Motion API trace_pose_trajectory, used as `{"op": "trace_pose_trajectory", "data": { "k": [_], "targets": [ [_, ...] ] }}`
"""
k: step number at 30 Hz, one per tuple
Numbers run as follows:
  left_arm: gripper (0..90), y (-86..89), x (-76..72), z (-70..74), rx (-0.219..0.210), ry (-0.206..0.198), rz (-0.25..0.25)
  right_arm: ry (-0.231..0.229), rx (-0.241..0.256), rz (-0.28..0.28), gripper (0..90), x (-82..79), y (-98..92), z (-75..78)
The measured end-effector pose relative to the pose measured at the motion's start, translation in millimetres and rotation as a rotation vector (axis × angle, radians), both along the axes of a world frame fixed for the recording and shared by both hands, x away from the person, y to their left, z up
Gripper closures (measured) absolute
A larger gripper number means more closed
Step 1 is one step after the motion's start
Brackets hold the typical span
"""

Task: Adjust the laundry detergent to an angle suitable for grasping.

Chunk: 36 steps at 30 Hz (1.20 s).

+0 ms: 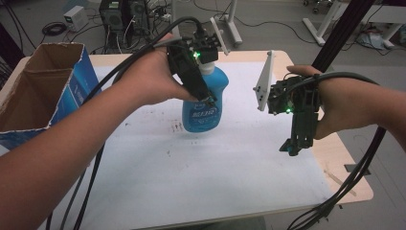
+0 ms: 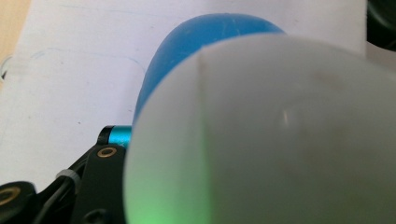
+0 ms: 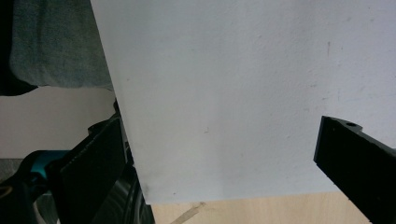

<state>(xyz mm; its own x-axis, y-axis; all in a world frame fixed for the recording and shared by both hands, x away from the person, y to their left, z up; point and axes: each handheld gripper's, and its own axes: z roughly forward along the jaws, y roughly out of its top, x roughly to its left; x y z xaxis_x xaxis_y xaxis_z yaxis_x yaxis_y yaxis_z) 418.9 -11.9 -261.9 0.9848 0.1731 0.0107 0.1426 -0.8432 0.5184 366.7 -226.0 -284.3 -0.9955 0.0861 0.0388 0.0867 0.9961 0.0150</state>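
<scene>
A blue detergent bottle [image 1: 205, 108] with a white cap [image 1: 207, 67] is at the middle of the white sheet, leaning slightly. My left gripper [image 1: 207, 98] comes down on it from above and is shut on its upper body below the cap. In the left gripper view the white cap [image 2: 261, 135] looms close with the blue body [image 2: 187, 51] beyond it, and one black finger [image 2: 100, 172] shows at lower left. My right gripper [image 1: 293, 146] hangs pointing down over the sheet's right edge. Its jaws [image 3: 224, 154] stand wide open over bare sheet.
An open cardboard box [image 1: 43, 91] with a blue side stands at the table's left edge. The white sheet [image 1: 191, 172] covers most of the wooden table [image 1: 347, 163]. Black cables trail off the front edge, and equipment and cords lie on the floor behind.
</scene>
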Motion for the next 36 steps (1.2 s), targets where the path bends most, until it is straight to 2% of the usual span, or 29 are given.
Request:
{"op": "trace_pose_trajectory", "data": {
  "k": [9, 13, 16, 20, 25, 29, 36],
  "targets": [
    [43.5, 29.8, -10.2, 4.4, -0.024, 0.032, -0.100, -0.001, -0.002, 0.017, 1.4, 3.7, 11.6, 0.6],
    [43.5, 39.5, -15.9, 3.4, -0.020, 0.021, -0.150, -0.003, 0.001, 0.026, 1.4, 5.3, 16.4, 0.9],
    [43.5, 43.2, -18.5, 2.6, -0.024, 0.026, -0.163, -0.003, -0.001, 0.029, 1.4, 5.7, 18.6, 0.9],
    [43.4, 52.4, -24.1, 0.6, -0.016, 0.018, -0.221, 0.000, -0.003, 0.039, 1.5, 6.8, 23.1, 0.2],
    [43.4, 58.0, -29.9, -6.7, 0.002, 0.016, -0.298, 0.003, -0.008, 0.043, 1.4, 7.8, 26.6, -0.4],
    [43.5, 60.9, -33.9, -16.3, -0.013, 0.029, -0.345, 0.005, -0.009, 0.048, 1.5, 8.9, 29.5, -1.9],
    [43.5, 61.9, -35.4, -30.0, -0.008, 0.020, -0.397, 0.008, -0.014, 0.054, 1.5, 9.4, 33.0, -3.6]
  ]
}}
